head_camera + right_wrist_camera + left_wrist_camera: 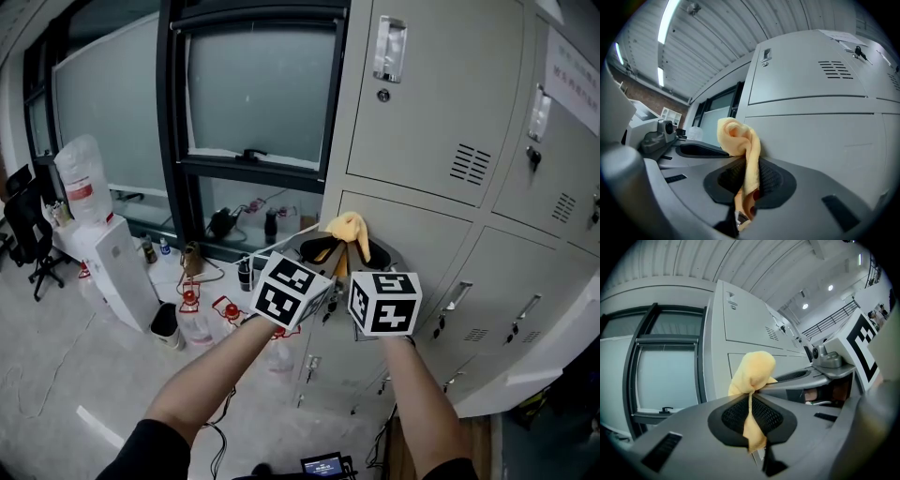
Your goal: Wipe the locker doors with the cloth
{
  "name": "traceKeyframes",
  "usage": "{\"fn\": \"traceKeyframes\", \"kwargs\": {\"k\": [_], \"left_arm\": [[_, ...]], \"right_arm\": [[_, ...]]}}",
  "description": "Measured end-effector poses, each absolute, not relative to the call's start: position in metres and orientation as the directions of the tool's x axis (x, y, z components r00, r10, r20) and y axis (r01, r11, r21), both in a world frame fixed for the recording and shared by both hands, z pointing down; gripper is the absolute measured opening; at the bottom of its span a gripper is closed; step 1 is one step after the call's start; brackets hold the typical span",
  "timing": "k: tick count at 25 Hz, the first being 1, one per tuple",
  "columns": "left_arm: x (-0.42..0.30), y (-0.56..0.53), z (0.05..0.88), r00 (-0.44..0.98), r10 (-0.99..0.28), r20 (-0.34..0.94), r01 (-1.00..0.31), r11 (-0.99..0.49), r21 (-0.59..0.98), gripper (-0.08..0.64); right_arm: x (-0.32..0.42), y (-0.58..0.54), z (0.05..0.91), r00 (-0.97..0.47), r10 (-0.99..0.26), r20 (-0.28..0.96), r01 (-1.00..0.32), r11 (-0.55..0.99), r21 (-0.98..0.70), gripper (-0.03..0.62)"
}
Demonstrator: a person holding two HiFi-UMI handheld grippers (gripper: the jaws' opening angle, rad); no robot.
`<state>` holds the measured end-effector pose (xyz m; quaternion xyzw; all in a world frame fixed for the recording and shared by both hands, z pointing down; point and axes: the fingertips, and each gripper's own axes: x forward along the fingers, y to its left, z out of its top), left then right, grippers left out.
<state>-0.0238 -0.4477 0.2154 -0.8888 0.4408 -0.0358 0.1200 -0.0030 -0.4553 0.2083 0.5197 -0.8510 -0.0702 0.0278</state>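
Note:
A yellow cloth [349,228] is bunched up in front of the grey locker doors [422,112], level with the seam between an upper and a lower door. Both grippers meet at it. My left gripper [751,416] is shut on the cloth [752,373], which stands up out of its jaws. My right gripper [747,180] is also shut on the cloth [740,138], pinching a fold that hangs down between its pads. In the head view the left gripper [323,248] and right gripper [361,251] sit side by side, close to the lower locker door [422,234].
A dark-framed window [253,94] stands left of the lockers. Below it the floor holds a water dispenser [103,253], several bottles [192,300] and cables. An office chair [28,230] is at far left. More locker doors with handles [525,314] run to the right.

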Motion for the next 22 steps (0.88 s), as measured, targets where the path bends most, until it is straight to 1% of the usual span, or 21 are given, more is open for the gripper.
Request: {"fn": "traceKeyframes", "kwargs": {"k": [3, 15, 22], "left_arm": [[-0.024, -0.45, 0.215, 0.613, -0.789, -0.044, -0.772, -0.585, -0.25, 0.034], [-0.021, -0.45, 0.215, 0.611, -0.791, -0.038, -0.77, -0.582, -0.261, 0.034], [-0.003, -0.449, 0.217, 0.623, -0.782, -0.03, -0.761, -0.596, -0.257, 0.034]], "right_arm": [[-0.003, -0.458, 0.207, -0.445, -0.895, -0.027, -0.883, 0.434, 0.179, 0.072], [-0.001, -0.458, 0.208, -0.454, -0.89, -0.032, -0.88, 0.442, 0.175, 0.072], [0.017, -0.457, 0.209, -0.435, -0.9, -0.032, -0.891, 0.425, 0.163, 0.071]]}}
